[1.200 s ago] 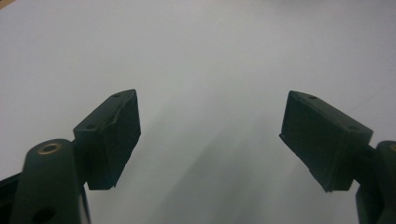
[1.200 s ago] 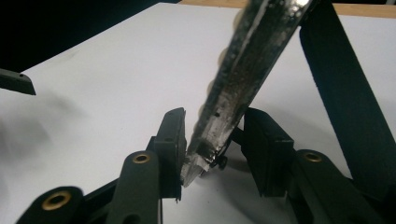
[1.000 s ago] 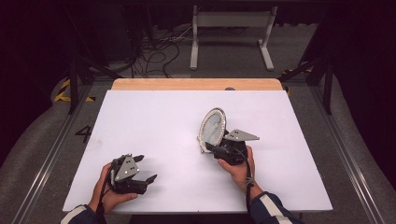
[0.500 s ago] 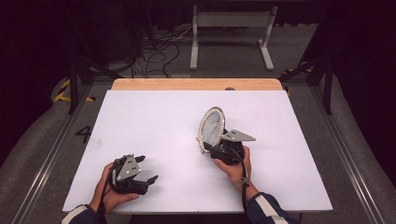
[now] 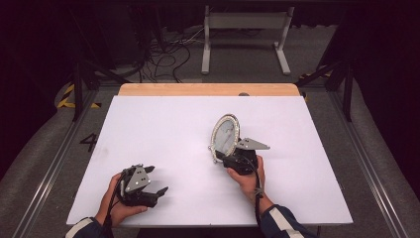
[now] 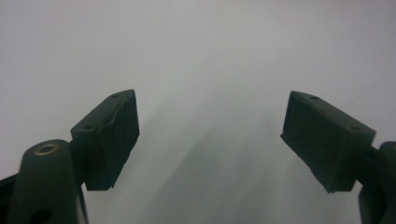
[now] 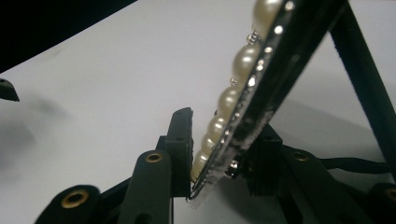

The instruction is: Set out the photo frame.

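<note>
At the near left of the white table (image 5: 163, 129), the left gripper (image 5: 154, 180) rested in the person's left hand (image 5: 115, 206), close to the near edge and tilted toward the middle of the board. In the left gripper view its two black jaws stood wide apart with nothing between them, and bare white tabletop lay in the gap. Well to the right, past an open stretch of table, stood the oval picture frame (image 5: 225, 136), its rim set with pearl-like beads, tilted back and seen nearly edge-on from above, its pale face turned toward the left. Its lower edge met the right gripper (image 5: 224, 159), which the right hand (image 5: 247, 177) held just behind and to the right of the frame. In the right gripper view the jaws had just been closing, and the beaded rim of the frame (image 7: 243, 84) sat between them at its bottom edge, with one jaw against the pearls and the other against the dark back. The frame's dark back strut (image 7: 364, 79) leaned down to the table on the right. A wooden strip (image 5: 208, 89) ran along the table's far edge.
</note>
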Tool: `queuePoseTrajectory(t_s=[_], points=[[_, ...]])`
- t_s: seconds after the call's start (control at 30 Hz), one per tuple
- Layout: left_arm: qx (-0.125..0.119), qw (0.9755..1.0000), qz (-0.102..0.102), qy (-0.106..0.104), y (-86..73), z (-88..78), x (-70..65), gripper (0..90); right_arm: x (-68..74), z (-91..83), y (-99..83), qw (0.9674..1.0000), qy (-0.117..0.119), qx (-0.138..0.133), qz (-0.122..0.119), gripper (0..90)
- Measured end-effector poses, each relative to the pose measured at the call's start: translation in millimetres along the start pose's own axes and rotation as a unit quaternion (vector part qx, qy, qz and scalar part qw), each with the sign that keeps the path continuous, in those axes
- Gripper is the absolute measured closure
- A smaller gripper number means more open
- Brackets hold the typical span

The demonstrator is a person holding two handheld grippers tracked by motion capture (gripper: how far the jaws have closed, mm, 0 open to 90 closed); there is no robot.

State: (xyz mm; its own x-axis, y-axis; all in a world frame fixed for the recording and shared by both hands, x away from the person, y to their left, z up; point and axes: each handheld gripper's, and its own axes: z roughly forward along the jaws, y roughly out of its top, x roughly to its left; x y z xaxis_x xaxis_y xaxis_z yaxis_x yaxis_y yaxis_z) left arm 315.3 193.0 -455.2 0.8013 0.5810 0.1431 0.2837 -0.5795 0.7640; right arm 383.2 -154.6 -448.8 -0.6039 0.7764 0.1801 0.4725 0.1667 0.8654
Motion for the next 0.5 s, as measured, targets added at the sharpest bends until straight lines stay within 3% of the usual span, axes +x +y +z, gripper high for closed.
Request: queuePoseTrajectory(t_s=[0.5], points=[[0.000,1.0000,0.004,-0.002,0.1,-1.0,0.1,19.0,-7.5,-10.9,1.0,0.9982,0.049,0.034,-0.005,76.1]])
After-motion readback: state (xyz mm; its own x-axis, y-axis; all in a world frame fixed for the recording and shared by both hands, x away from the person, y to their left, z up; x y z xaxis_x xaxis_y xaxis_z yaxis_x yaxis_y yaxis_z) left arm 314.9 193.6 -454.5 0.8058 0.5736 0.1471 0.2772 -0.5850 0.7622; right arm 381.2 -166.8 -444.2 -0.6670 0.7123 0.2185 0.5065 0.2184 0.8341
